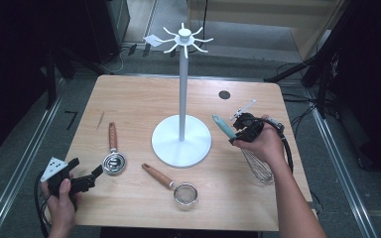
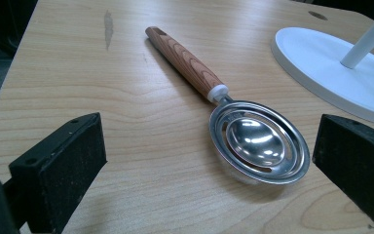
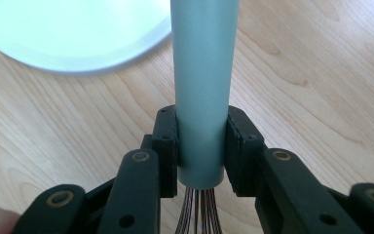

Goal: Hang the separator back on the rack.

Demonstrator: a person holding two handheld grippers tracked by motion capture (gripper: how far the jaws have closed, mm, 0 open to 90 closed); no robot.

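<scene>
Jaws of right gripper point(image 3: 200, 146) clamp whisk point(image 1: 238, 144) handle; left gripper point(image 2: 209, 161) released. Smooth handle may slip, dropping whisk onto bench point(image 1: 139, 99).

A lab: floor rails point(image 1: 25, 163), dark equipment stands point(image 1: 322, 64).

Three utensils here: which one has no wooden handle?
The whisk, clamped by the right gripper: its handle is teal. The egg separator and the small strainer lying on the table both have wooden handles.

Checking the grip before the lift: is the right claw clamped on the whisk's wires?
No, its pads press the whisk's grey-green handle, just above the wires.
</scene>
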